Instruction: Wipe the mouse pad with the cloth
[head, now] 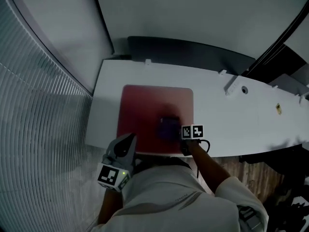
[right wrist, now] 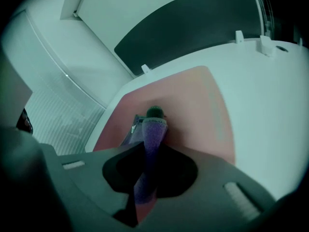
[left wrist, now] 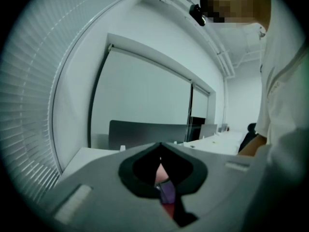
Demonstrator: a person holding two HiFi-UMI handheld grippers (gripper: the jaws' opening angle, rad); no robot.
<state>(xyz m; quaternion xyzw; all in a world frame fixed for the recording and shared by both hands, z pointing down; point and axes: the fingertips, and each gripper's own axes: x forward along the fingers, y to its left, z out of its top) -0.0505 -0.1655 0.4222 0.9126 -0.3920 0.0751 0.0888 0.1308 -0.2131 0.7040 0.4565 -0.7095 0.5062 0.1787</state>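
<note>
A red mouse pad [head: 145,105] lies on the white desk [head: 251,120], near its left end. A purple cloth [head: 168,128] rests on the pad's front right part. My right gripper [head: 176,131] is shut on the cloth and holds it down against the pad. In the right gripper view the cloth [right wrist: 150,149] runs as a strip between the closed jaws of the right gripper [right wrist: 152,127] onto the pad [right wrist: 193,105]. My left gripper [head: 127,141] hovers at the pad's front left corner by the desk edge, jaws together and holding nothing. A sliver of pad and cloth [left wrist: 167,192] shows behind the left gripper [left wrist: 161,147].
A dark panel [head: 188,50] stands along the desk's far edge. White clips [head: 231,85] and a small round hole [head: 245,89] sit on the right of the desk. Window blinds [head: 34,105] fill the left. Wooden floor [head: 251,170] shows below the desk's front edge.
</note>
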